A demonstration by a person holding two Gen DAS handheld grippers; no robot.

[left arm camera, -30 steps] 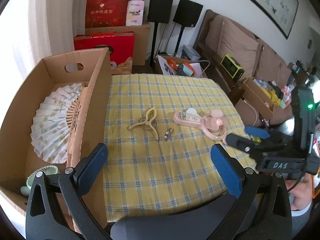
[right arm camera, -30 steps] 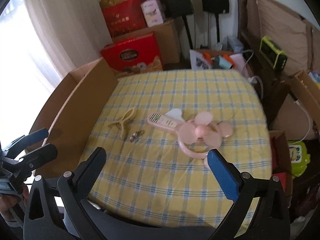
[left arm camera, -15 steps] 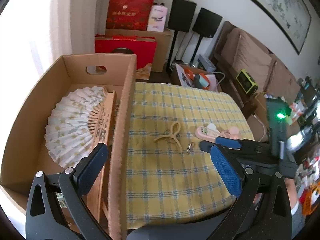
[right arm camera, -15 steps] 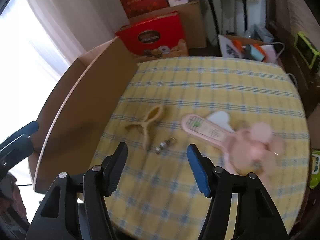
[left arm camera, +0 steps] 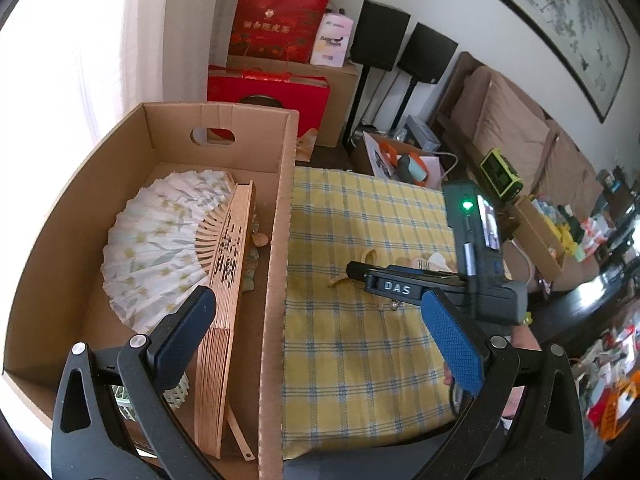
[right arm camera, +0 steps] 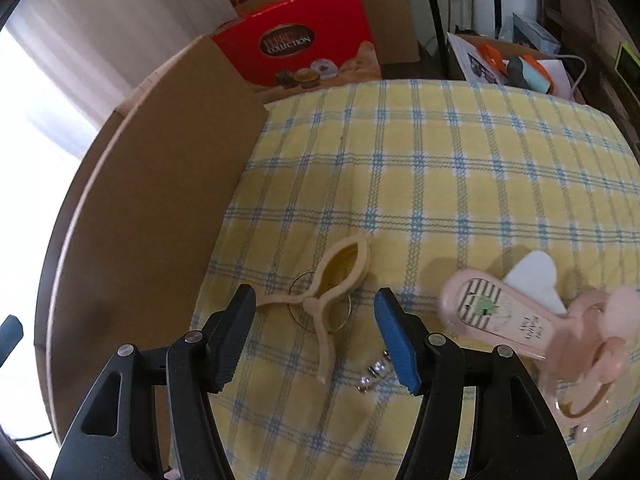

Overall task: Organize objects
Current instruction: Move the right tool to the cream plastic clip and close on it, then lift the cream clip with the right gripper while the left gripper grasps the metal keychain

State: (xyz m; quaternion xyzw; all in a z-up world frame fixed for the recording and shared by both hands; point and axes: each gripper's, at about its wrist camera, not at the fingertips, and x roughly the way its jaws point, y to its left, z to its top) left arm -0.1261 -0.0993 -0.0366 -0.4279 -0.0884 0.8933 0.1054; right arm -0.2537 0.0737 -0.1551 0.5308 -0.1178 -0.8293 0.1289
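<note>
The paper fan (left arm camera: 160, 240) already lies in the cardboard box (left arm camera: 276, 264), while the right hand-held gripper (right arm camera: 316, 336), spread and empty, straddles the beige clip (right arm camera: 332, 280) beside the pink fan (right arm camera: 520, 320) on the surface (right arm camera: 440, 184).

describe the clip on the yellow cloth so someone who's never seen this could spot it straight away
Start at the yellow checked tablecloth beside the tall cardboard box. Near the box wall lies a beige plastic clip, right in front of the open right tool. Unlike the pink handheld fan to its right and the small silver metal piece nearby, it is cream-coloured and scissor-shaped, with a thin wire ring at its pivot.
</note>
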